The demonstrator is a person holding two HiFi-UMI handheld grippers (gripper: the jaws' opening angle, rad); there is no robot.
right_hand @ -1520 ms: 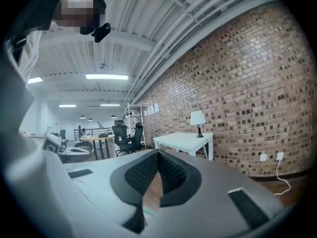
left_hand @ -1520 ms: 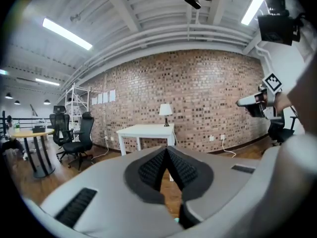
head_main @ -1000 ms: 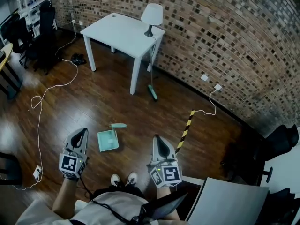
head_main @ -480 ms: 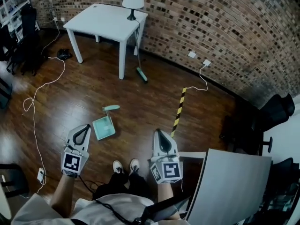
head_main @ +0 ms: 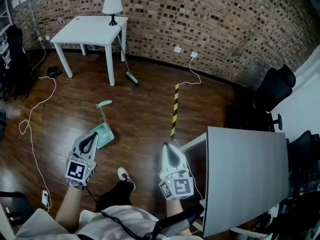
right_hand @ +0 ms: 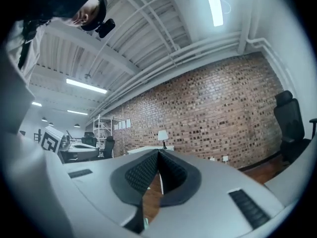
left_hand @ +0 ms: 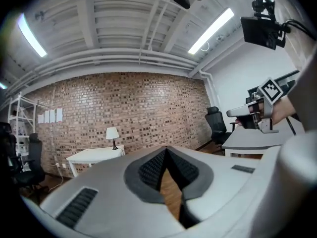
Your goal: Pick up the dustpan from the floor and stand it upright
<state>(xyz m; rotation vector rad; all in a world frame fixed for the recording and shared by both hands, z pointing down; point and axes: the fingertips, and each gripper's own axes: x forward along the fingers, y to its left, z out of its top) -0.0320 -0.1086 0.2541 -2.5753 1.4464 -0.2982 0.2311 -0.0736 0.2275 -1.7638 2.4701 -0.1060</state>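
Note:
The teal dustpan [head_main: 104, 131] lies flat on the wooden floor, its long handle running away from me to a teal grip [head_main: 104, 104]. My left gripper [head_main: 90, 137] is held level above the floor, and in the head view its tips overlap the pan's near edge. Its jaws are shut with nothing between them. My right gripper [head_main: 169, 148] is held level to the right, well clear of the dustpan, also shut and empty. Neither gripper view shows the dustpan. The right gripper [left_hand: 247, 114] shows at the right of the left gripper view.
A white table [head_main: 90, 30] with a lamp [head_main: 112, 5] stands by the brick wall, a teal broom [head_main: 131, 77] leaning on it. A yellow-black strip [head_main: 175, 109] and white cables [head_main: 31, 115] lie on the floor. A grey desk [head_main: 245, 169] and black chair [head_main: 272, 91] stand on the right.
The head view has swung right and moved, bringing the grey desk into view. Both grippers travelled along with it, still shut. The dustpan now sits right at the left gripper's tips.

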